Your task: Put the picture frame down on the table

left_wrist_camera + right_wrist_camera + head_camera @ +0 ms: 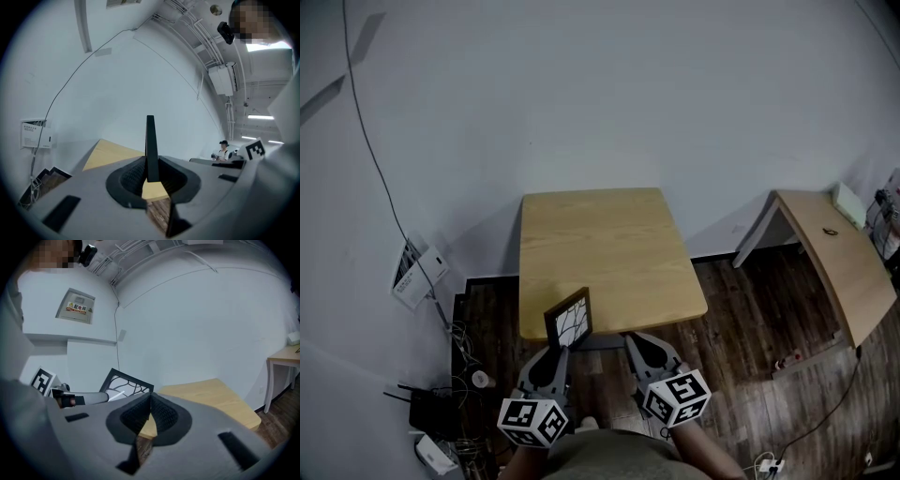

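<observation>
Task's thing: a black, rectangular picture frame with a pale, branch-patterned picture is held upright at the near left corner of the table; no contact with the top is seen.
Table: a light wooden, square-topped table is set against the white wall, and its top is bare.
Left hand-held gripper: it is narrowed onto the frame's lower edge, with the ribbed pads pressed on both faces.
Right hand-held gripper: its pads are brought together at the tips with nothing between them, and it is kept beside the frame, to the right and apart from it.
Deciding relation: the frame stands directly ahead of and above the left jaws. It is seen edge-on in the left gripper view, so its flat faces are aligned with the line along which that gripper points. The table top lies ahead and a little below, while dark wooden floor is seen under the jaws.
Nearer hand: the left one, by which the frame is already carried.
Step judged: the frame is being brought over the table and is not yet set down.
Next move judged: the frame would have to be carried forward over the top and lowered before release.
Risk judged: a narrow, upright frame may tip once let go.
</observation>
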The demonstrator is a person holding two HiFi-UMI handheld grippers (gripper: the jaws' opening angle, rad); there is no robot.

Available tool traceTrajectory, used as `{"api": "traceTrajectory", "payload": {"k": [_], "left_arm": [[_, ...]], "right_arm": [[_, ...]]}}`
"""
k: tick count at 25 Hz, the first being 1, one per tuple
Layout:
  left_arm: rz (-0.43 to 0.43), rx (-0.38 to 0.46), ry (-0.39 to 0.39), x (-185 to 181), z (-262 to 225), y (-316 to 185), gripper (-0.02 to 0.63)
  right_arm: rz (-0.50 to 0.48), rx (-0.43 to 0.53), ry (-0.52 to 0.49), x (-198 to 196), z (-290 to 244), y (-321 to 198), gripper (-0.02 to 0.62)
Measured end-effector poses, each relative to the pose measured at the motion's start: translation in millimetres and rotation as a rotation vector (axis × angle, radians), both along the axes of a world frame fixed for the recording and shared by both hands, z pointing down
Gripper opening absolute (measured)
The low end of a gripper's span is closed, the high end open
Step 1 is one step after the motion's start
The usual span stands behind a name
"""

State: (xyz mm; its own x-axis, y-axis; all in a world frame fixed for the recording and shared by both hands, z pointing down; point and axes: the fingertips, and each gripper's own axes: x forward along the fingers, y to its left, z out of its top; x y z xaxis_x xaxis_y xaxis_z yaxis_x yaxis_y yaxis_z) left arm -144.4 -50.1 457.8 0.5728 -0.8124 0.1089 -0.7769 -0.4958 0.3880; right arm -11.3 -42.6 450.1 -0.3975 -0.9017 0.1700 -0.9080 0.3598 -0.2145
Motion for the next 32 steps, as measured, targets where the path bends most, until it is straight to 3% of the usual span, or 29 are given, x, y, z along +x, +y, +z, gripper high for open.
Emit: {"api": "traceTrajectory", "payload": {"k": [17,32], "left_arm": [[0.045,-0.067,-0.001,15,22,-46,0.06],[-0.017,-0.099,-0.02,62,37,-130,0.06]], "right_arm": [[0.054,-0.01,0.029,16,9,-41,0.0],[-0.059,-0.012,0.036,54,9,-145,0.0]]}}
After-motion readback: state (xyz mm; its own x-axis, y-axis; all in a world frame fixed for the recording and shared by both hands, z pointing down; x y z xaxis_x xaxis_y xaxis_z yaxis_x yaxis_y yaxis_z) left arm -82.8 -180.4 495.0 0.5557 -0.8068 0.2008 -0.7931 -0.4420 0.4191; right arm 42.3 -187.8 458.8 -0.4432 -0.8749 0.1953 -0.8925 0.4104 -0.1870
